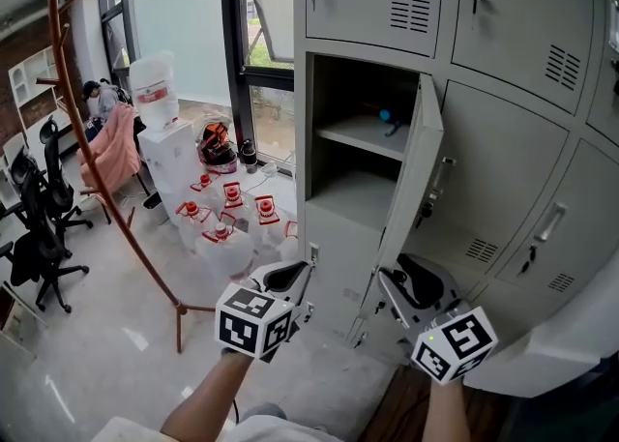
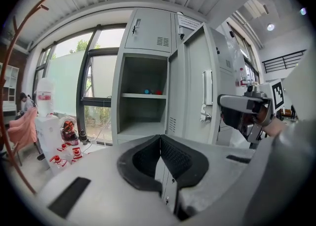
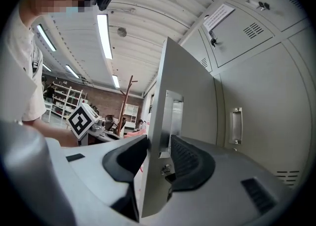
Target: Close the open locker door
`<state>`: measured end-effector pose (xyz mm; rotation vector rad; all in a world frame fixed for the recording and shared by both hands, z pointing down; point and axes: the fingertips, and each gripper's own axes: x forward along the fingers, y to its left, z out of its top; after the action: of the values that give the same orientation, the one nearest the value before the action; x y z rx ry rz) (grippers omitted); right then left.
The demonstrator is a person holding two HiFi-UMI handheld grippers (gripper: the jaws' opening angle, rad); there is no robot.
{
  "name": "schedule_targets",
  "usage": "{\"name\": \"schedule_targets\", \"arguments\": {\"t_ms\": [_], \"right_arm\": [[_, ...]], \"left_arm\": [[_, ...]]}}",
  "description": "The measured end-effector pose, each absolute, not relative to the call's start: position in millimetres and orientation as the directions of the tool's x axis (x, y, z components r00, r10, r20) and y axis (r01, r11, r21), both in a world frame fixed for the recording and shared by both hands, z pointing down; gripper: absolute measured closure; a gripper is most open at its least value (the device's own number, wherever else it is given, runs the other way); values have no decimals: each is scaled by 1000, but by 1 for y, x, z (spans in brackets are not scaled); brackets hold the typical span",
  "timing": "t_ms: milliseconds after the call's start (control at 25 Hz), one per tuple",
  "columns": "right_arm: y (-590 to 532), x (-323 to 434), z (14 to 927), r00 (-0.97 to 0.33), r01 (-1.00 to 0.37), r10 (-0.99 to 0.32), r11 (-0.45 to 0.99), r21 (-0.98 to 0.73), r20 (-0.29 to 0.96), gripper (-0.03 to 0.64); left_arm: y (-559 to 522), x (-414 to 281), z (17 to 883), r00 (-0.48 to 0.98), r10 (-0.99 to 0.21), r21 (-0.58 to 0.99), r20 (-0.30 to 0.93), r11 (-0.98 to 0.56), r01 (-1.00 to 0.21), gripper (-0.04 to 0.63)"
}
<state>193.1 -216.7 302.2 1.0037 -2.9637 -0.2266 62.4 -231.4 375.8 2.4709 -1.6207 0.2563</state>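
The right gripper [image 3: 158, 140] holds its fingers [image 3: 190, 158] apart astride the grey metal locker door [image 3: 182, 86] edge, which only its own view shows. The left gripper [image 2: 159, 138] has its fingers [image 2: 180, 158] closed and empty.

The left gripper [image 2: 160, 138] faces the locker [image 2: 148, 32], and its black fingers [image 2: 182, 158] meet at the tips. Straight ahead, the open compartment [image 2: 140, 74] has a shelf [image 2: 143, 96] with a small blue thing [image 2: 146, 91] and a red thing [image 2: 158, 92] near its back edge. The door [image 2: 190, 81] stands swung out on the compartment's right, its handle [image 2: 207, 87] on the outer face. The right gripper [image 2: 224, 111] is near that face, below the handle.
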Motion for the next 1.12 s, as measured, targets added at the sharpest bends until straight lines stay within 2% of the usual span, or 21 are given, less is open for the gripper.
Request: {"name": "schedule_targets", "arguments": {"t_ms": [520,840,1120], "right_arm": [[-224,152,303,-807,-590,-589,799,116,-43,483],[-239,113,302,-784,-620,-617,780,84,-62,499],[-256,82,301,-720,-694,-690,715,88,-67,503]], "left_arm": [[-258,40,389,438,-866,85,240,-431,-898,588],[-285,19,393,483,-841,104,243,-473,-875,588],[-303,-9,394,515,-822,111,243,-504,-857,588]]}}
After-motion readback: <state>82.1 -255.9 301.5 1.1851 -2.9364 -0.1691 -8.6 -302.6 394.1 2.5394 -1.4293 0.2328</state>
